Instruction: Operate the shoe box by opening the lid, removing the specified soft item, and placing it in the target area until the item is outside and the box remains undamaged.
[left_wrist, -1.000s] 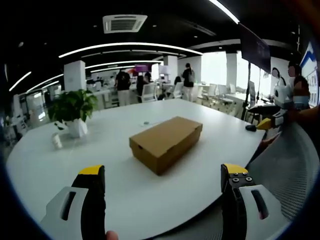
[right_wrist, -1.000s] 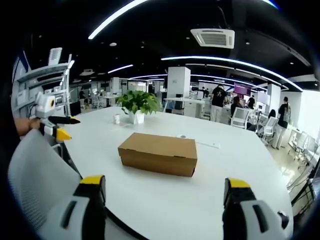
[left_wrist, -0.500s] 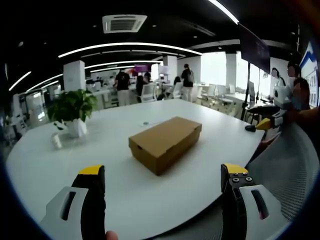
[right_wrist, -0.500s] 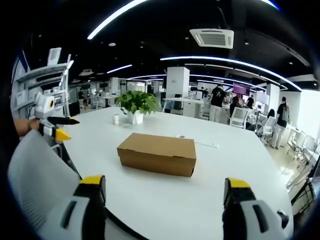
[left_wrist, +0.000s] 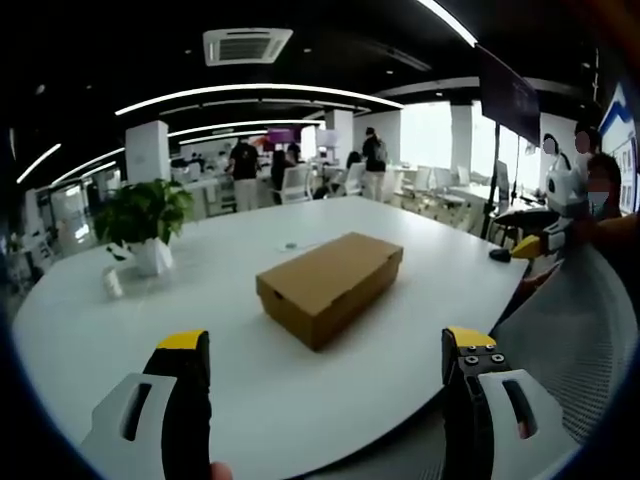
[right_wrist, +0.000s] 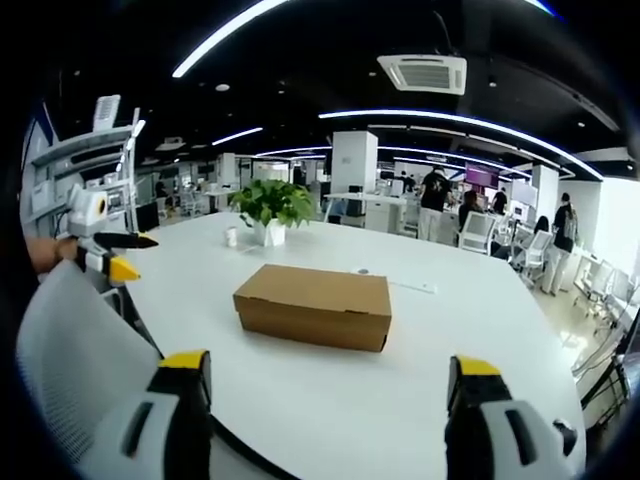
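- A potted plant (left_wrist: 145, 225) stands on the white desk (left_wrist: 230, 380) at the left of the left gripper view, with a small white cup (left_wrist: 113, 282) just beside it; in the right gripper view the plant (right_wrist: 270, 210) sits upper left of centre, behind the box.
- A thin flat item (right_wrist: 412, 287) lies on the desk beyond the box's right end.
- A mesh chair back (right_wrist: 75, 350) fills the lower left of the right gripper view.
- People stand among office desks far behind.
- The shoe box (left_wrist: 330, 285), brown cardboard with lid down, lies mid-desk; nothing stands between it and either tool.
- The left tool (left_wrist: 325, 345) is spread wide, empty, well short of the box.
- The right tool (right_wrist: 330, 365) is likewise agape and empty, the shoe box (right_wrist: 312, 305) centred above its gap.
- The left tool (right_wrist: 105, 260) also appears at the left edge of the right gripper view.
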